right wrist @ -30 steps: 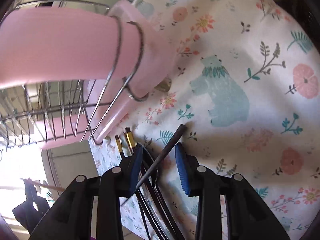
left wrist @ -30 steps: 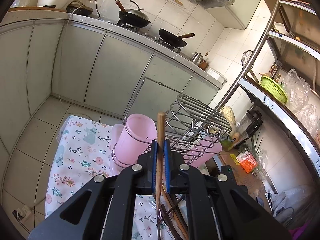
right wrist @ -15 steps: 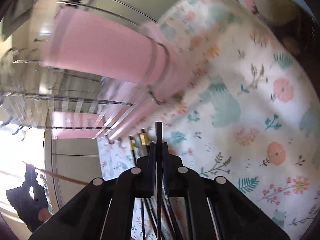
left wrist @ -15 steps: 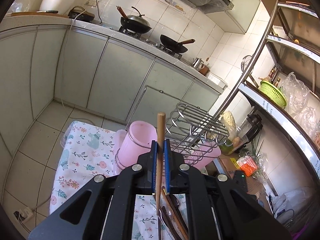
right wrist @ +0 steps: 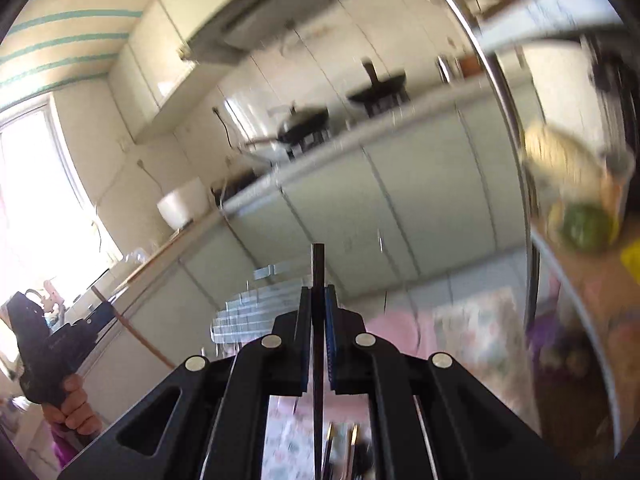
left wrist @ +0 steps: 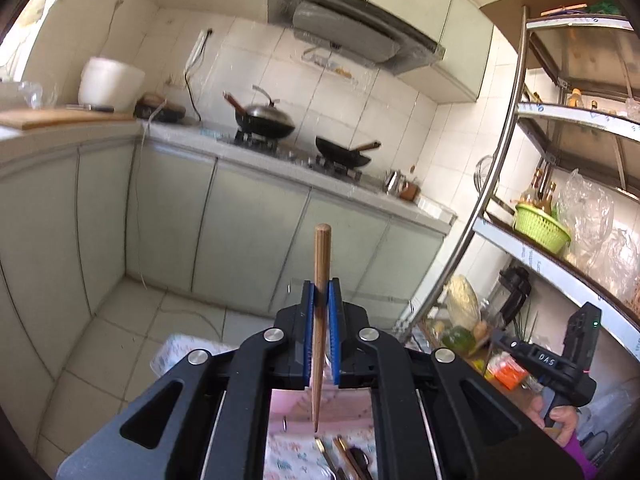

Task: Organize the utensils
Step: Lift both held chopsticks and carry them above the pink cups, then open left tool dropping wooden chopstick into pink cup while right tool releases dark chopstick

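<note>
Held up in a tiled kitchen: left gripper point(left wrist: 321, 292), blue pads pinching a wooden chopstick point(left wrist: 320, 320) that stands nearly upright, blunt end above the jaws, thin tip hanging below them. Beneath that tip, a floral tablecloth point(left wrist: 288, 452) with more utensils point(left wrist: 344, 456) lying loose at the frame's lower edge, and a strip of a pink holder point(left wrist: 296, 404) just behind them. Behind the chopstick, grey-green cabinets point(left wrist: 248, 232) under a counter carrying two dark woks point(left wrist: 264, 120), a white rice cooker point(left wrist: 110, 82) at the left, a range hood point(left wrist: 352, 28) above. To the right, a steel shelf unit point(left wrist: 500, 184) with a green basket point(left wrist: 540, 228).

Seen from the other wrist, heavily blurred: right gripper point(right wrist: 318, 296), jaws pressed onto a thin dark chopstick point(right wrist: 318, 340) held upright, its top clear of the pads. Below it, the same cloth and pink holder point(right wrist: 392, 328), a wire rack point(right wrist: 248, 308) just left of the fingers. At the far left of this view, a hand point(right wrist: 72, 408) wrapped around the other tool's black handle.
</note>
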`<state>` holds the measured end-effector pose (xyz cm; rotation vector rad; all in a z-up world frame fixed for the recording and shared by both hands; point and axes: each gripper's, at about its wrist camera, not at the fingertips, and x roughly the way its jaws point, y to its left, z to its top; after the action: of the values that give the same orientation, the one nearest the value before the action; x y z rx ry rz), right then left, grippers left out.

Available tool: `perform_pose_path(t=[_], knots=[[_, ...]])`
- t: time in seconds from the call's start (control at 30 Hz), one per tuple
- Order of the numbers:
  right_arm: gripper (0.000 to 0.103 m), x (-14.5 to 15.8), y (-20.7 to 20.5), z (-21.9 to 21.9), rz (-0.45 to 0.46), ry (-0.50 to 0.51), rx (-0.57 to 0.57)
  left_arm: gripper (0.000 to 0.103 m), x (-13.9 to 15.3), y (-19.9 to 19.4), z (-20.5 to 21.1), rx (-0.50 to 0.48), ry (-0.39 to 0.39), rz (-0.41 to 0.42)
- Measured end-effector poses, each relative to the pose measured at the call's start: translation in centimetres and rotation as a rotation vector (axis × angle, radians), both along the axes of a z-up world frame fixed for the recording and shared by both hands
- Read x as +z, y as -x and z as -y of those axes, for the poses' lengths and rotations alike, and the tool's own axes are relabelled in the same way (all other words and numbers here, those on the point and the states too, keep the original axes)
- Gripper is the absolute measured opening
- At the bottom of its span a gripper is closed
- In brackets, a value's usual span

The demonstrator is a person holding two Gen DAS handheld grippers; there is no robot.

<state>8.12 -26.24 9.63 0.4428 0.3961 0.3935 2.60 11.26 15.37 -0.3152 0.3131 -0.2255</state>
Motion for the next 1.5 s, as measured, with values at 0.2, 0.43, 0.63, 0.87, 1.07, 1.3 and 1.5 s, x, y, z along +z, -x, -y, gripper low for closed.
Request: perform_pose_path(t=[0.2, 0.43, 0.63, 0.87, 1.07, 1.3, 1.5], knots=[[0.006, 3.7, -1.7, 0.3, 0.183, 0.083, -0.109, 0.006, 3.1, -1.9, -0.3, 0.061, -0.022, 0.067], [0.006, 2.1, -6.0, 0.2, 0.202, 0.142, -0.167, 0.006, 1.2, -6.5, 0.2, 0.083, -0.061, -0.010], [0.006, -1.8, -8.8, 0.2, 0.144, 0.179, -0.180, 0.006, -2.9, -9.7, 0.7, 0.075, -0.080, -0.135], [0.006, -5.5, -10.5, 0.6, 0.000, 0.133, -0.132, 0.006, -6.2, -11.3, 0.5, 0.051, -0.077, -0.224], [0.006, -6.8, -10.4, 0.0, -0.048, 0.140, -0.099, 0.006, -8.1, -11.9, 1.1, 0.034, -0.081, -0.276], [0.007, -7.5, -10.2, -0.6, -0.098, 0.136, -0.080, 0.007, -8.4, -11.9, 1.1, 0.045, -0.067, -0.280], [0.024, -8.7, -10.4, -0.9, -0.193, 0.114, -0.059, 0.036, -9.0, -11.9, 0.1, 0.084, -0.022, -0.306]])
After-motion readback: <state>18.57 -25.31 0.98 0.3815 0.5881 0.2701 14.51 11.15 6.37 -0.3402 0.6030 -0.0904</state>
